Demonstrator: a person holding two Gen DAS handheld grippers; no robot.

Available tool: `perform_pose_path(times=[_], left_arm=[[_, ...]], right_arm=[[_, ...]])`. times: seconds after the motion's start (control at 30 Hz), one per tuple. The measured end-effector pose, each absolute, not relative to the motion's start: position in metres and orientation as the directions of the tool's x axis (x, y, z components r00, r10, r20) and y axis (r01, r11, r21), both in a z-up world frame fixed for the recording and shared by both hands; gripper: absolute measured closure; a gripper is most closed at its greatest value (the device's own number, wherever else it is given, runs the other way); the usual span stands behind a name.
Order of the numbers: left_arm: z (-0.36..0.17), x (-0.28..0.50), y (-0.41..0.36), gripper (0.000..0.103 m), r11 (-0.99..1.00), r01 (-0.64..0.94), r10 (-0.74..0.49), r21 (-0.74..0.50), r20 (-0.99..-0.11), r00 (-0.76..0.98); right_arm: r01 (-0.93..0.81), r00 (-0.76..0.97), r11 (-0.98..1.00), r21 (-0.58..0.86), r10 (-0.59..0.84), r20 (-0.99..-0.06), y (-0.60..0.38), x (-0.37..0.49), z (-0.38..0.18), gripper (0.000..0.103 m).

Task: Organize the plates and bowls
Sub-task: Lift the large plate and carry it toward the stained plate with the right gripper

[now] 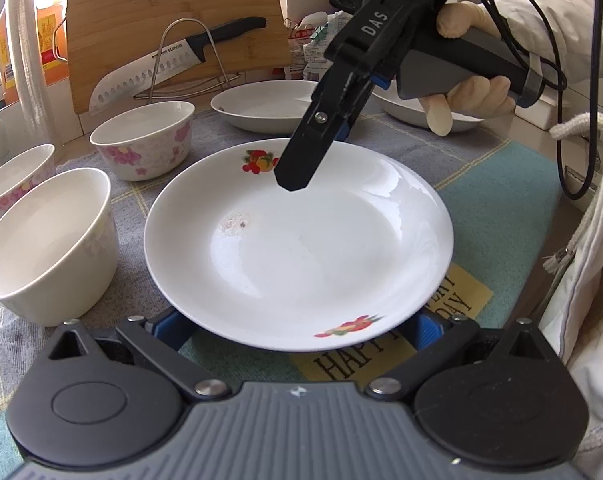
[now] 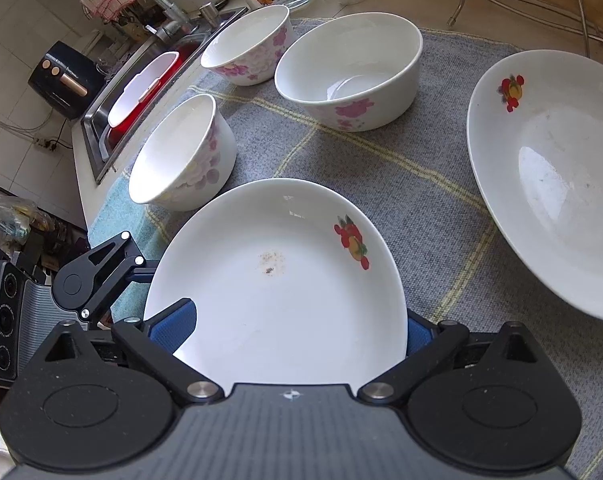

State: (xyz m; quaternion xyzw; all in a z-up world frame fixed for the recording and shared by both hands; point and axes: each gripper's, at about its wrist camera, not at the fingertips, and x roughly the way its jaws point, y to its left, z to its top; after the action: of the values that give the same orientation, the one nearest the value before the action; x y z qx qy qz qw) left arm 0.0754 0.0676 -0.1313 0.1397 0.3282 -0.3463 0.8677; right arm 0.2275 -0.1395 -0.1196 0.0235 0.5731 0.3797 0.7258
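Currently the white shallow ceramic plate with red fruit decals is the piece being dealt with, so the plate-stacking step is judged to be in hand. It lies on, or is tilted just off, the grey checked cloth; which of the two cannot be told. Its near rim is set between the spread blue pads of the left gripper, which are partly hidden under the rim, so no pinch can be confirmed. The right gripper is brought in from the opposite side. Its fingers are likewise seen spread in its own view, with the plate edge filling the gap between them; contact cannot be made out. A second white fruit-patterned plate is seen well apart on the right of the cloth. Three white bowls with pink flower prints, and, are grouped near each other beyond the first plate. A firm closure on one rim is called for next, then a level lift, so that the plate can be carried to the second plate and set into it without sliding.
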Motion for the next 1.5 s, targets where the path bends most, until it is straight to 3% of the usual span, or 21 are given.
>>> perform_pose_path(times=[1.5], left_arm=[[-0.091, 0.083, 0.028, 0.001, 0.669, 0.743, -0.519, 0.030, -0.697, 0.495]], right_arm=[[-0.534, 0.150, 0.726, 0.435, 0.587, -0.796, -0.178, 0.204, -0.081, 0.000]])
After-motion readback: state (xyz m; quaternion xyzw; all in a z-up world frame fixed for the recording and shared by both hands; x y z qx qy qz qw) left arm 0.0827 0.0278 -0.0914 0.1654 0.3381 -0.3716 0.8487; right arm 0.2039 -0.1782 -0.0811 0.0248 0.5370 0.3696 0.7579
